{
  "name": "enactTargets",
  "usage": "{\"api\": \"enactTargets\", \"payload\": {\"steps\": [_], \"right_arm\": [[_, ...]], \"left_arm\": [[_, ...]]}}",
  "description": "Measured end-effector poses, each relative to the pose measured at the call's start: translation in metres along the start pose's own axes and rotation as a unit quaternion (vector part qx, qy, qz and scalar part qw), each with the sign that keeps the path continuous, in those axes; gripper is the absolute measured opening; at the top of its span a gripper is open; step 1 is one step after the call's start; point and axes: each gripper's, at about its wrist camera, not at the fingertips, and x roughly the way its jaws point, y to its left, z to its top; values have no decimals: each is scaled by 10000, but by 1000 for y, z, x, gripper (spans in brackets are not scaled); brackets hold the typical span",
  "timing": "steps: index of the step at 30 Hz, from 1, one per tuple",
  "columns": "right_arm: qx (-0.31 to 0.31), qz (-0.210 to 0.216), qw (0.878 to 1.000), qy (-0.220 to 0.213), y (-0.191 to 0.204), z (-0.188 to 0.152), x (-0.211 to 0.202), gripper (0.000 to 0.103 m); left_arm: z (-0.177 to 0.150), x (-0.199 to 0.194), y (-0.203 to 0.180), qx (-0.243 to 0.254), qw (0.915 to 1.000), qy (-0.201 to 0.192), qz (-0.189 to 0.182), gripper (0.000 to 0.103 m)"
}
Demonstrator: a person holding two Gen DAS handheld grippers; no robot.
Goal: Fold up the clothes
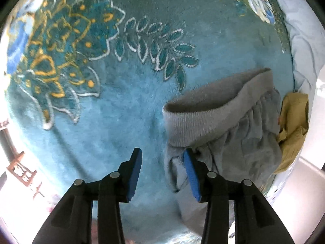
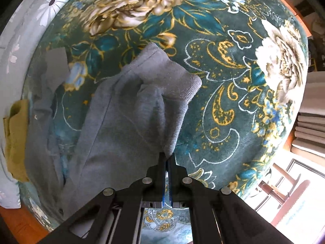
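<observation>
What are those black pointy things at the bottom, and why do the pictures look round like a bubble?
Those are grabbers that a person holds, one in each hand, with a tiny wide-eyed camera on each, so things look curved. One picture looks along the left gripper, whose blue-padded jaws stand open over a teal flowery blanket beside some grey sweatpants. The other looks along the right gripper, whose jaws are pinched shut on the sweatpants' edge. A yellow cloth lies at the blanket's edge.

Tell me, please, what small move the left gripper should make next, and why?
Probably shift the left gripper sideways over the grey garment's ribbed cuff and close. Its jaws stand open over the bare teal blanket, one pad at the fabric's edge, while the right gripper is shut on the garment.
</observation>
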Motion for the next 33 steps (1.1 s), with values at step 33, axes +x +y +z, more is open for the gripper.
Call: {"api": "enactTargets", "payload": {"steps": [33], "right_arm": [[-174,294,9994,-61,-9,-91,2,11]], "left_arm": [[35,-20,-67,677,9896,-145,1263,8]]}}
